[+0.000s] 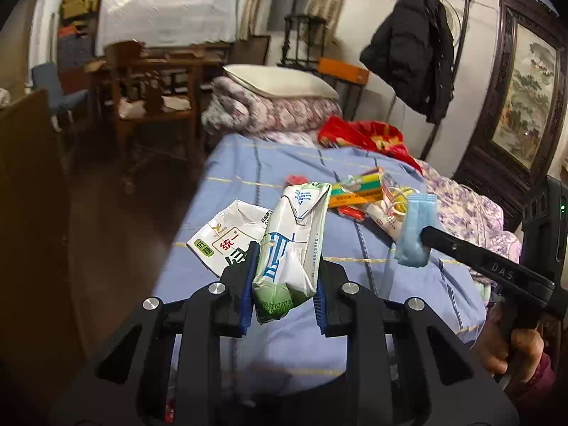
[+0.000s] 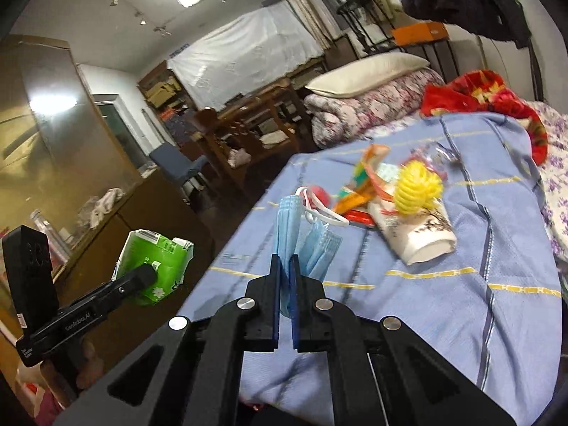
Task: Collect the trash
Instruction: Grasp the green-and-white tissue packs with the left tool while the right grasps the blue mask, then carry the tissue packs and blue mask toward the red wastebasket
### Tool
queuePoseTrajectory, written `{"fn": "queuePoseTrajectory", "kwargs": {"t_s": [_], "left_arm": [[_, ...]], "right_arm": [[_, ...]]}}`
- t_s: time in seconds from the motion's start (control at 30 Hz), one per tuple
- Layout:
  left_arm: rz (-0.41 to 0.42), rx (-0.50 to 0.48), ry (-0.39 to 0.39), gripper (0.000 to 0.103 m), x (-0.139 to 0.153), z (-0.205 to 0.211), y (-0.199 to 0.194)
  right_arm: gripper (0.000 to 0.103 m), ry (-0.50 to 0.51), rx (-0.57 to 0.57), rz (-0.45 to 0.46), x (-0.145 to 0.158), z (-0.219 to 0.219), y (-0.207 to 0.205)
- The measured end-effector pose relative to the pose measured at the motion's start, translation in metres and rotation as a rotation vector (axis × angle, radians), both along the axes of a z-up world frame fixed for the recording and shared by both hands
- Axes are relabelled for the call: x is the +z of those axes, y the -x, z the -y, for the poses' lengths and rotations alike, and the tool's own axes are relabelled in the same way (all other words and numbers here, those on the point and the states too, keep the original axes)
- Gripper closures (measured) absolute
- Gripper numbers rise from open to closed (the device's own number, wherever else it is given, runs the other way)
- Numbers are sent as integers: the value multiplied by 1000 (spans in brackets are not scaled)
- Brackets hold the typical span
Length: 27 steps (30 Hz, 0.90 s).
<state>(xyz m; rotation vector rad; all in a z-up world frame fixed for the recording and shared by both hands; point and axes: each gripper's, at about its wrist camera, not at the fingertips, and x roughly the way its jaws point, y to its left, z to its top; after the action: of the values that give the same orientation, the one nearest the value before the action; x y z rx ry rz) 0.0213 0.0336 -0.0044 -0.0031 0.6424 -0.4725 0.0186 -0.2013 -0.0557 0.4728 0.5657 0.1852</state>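
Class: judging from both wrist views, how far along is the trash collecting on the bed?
Done: nothing visibly binned. In hand: left gripper clamps a crushed carton; right gripper pinches a blue face mask. Left on the bedspread: another carton, paper cup, wrappers.

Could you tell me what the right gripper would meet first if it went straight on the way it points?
Probably the blue bedsheet, near the red item behind the face mask that the right gripper holds; depth is unclear.

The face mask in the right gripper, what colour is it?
Light blue face mask with white ear loops, clearest in the right wrist view.
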Motion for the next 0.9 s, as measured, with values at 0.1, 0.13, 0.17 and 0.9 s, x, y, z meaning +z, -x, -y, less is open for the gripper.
{"fn": "queuePoseTrajectory", "kwargs": {"t_s": [0.1, 0.13, 0.17, 0.9], "left_arm": [[44, 37, -2, 75, 17, -20, 27], [55, 45, -1, 75, 20, -24, 34], [75, 58, 0, 75, 27, -31, 46], [361, 249, 88, 75, 97, -147, 219]], "right_arm": [[98, -3, 30, 38, 17, -13, 16], [98, 1, 41, 55, 24, -18, 23], [98, 5, 51, 70, 30, -23, 30], [98, 125, 324, 342, 137, -168, 169]]}}
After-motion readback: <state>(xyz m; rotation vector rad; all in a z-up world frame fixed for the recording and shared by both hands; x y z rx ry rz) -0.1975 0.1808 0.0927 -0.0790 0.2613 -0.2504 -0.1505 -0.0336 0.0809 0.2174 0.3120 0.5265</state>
